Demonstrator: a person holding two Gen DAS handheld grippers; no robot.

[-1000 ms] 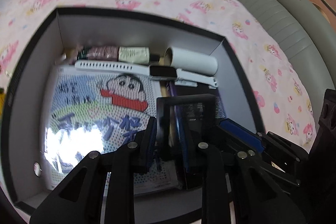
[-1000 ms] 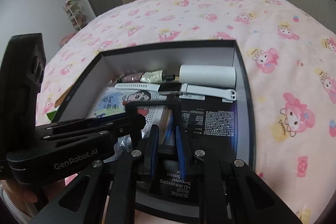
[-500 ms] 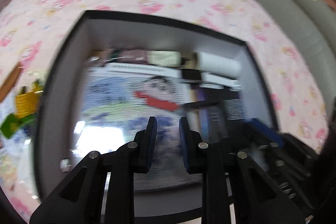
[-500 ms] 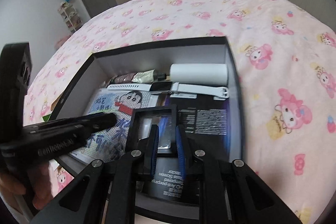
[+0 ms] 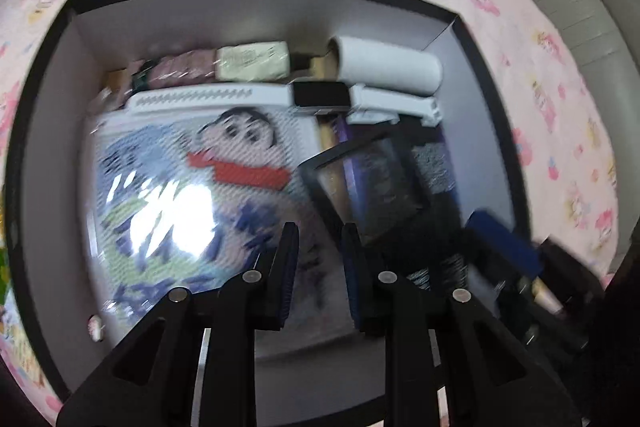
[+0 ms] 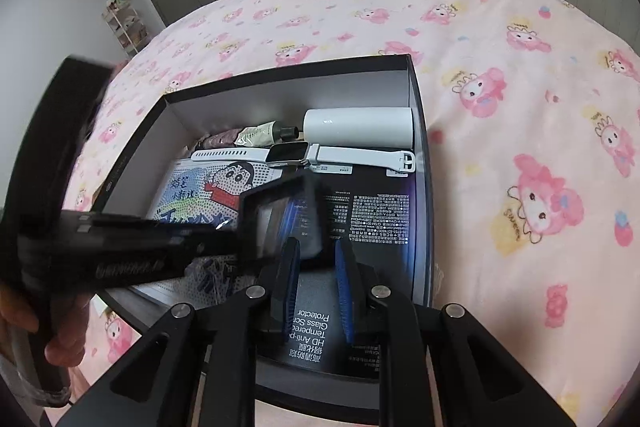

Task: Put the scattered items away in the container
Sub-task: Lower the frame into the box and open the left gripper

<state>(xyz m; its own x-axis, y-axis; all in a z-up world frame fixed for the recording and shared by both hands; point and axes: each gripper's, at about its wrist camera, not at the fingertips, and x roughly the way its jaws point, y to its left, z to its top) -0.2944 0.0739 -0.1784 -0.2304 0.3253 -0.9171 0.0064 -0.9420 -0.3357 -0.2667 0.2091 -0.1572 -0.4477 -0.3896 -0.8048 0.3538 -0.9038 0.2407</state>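
Your left claw (image 5: 318, 259) hangs over the box (image 5: 260, 23) with its fingers slightly parted and nothing between them. Your right claw (image 6: 316, 279) is likewise a little open; the black-framed square item (image 6: 280, 215) sits tilted just beyond its tips, and you cannot tell whether they touch it. The box lies on the pink bedspread (image 6: 500, 87). Inside, the white watch (image 6: 296, 153) rests beside the white roll (image 6: 358, 125), above the cartoon pack (image 5: 192, 195) and the screen-protector package (image 6: 380, 211).

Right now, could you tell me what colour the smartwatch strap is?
The strap is white, seen best from the right wrist view.
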